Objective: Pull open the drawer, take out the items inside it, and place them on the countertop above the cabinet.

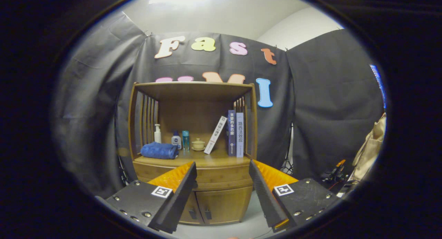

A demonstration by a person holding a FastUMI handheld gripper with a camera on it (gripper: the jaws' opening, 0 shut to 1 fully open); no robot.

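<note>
Claw: my claw [222, 183] stood wide open, gripping nothing, its two fingers spread with the cabinet front showing between them.
Cabinet: a small wooden bamboo-coloured cabinet [193, 152] stood well beyond my fingers against the booth wall, an open shelf frame rising above its counter [221, 160].
Drawer: the wide wooden drawer front [221, 177] lay just under the counter and above the two small lower doors [210, 204]; it looked closed, though I could not make out a handle from that far back.
Items inside: hidden, since the drawer was not yet pulled open.
On the counter: a folded blue towel [159, 151], a white pump bottle [157, 133], a small white-and-blue bottle [176, 140], a slim turquoise bottle [185, 139], a little cream lidded cup [198, 144], a leaning white book [215, 134] and two upright dark and pale books [236, 133].
Stage: I judged this the approach, with nothing of the task done.
Risk, grip: with no clear handle, my fingers could slip off the drawer edge or catch the lower doors instead.
Risk, pull: a hard tug might drag the light cabinet forward and topple the bottles or the leaning book.
Risk, placing: the counter was crowded, so items set down carelessly could knock the cup or bottles.
</note>
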